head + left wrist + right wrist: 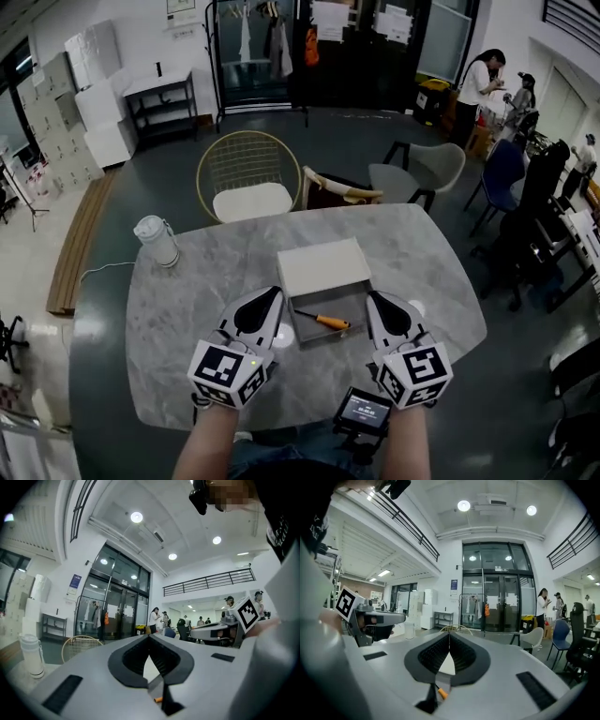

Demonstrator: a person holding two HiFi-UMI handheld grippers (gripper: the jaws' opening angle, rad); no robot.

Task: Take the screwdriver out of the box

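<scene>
On the marble table (187, 319) lies a box with a white lid (322, 265) and an open grey tray (330, 337) on its near side. An orange-handled screwdriver (328, 322) lies in the tray. My left gripper (277, 292) hovers just left of the tray and my right gripper (371, 296) just right of it. Both are shut with nothing between the jaws. In the left gripper view the jaws (149, 636) meet at the tip, and a bit of the orange handle (158, 699) shows through the gap below. The right gripper view shows the same: closed jaws (449, 633) and the handle (442, 693).
A white lidded bottle (157, 240) stands at the table's far left. A small device with a screen (364, 410) sits at the near edge. Beyond the table are a round wire chair (247, 178) and a grey chair (422, 173); people stand at the far right.
</scene>
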